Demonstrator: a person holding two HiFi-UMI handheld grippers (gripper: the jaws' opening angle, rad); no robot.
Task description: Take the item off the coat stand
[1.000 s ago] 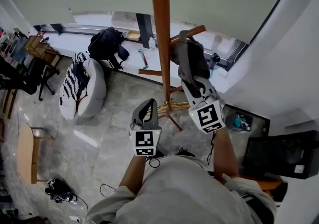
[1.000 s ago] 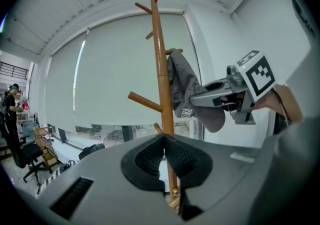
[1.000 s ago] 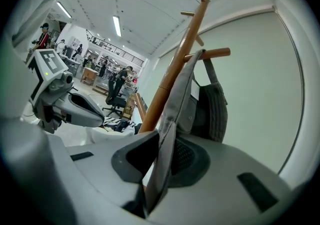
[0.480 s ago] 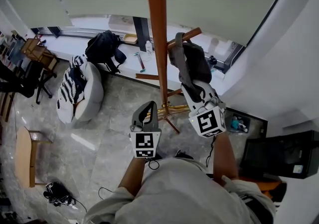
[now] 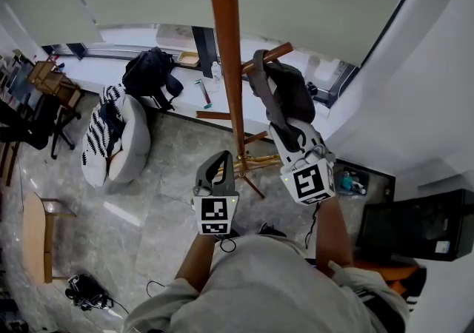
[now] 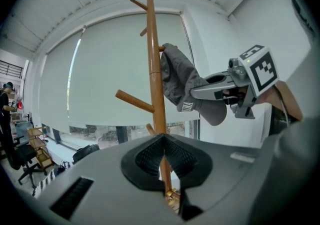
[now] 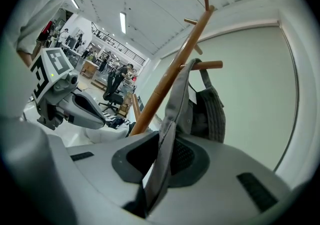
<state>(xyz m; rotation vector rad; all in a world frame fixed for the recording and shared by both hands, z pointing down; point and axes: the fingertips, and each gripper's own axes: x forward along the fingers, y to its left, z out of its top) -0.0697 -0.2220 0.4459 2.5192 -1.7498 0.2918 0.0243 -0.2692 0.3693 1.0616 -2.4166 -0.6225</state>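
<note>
The right gripper (image 7: pixel 166 145) is clenched on the grey strap (image 7: pixel 175 104) of the grey bag (image 5: pixel 290 95). The bag hangs from a peg (image 5: pixel 272 53) on the wooden coat stand (image 5: pixel 225 65). The left gripper (image 6: pixel 161 155) is closed on nothing, near the stand's pole and apart from the bag.
</note>
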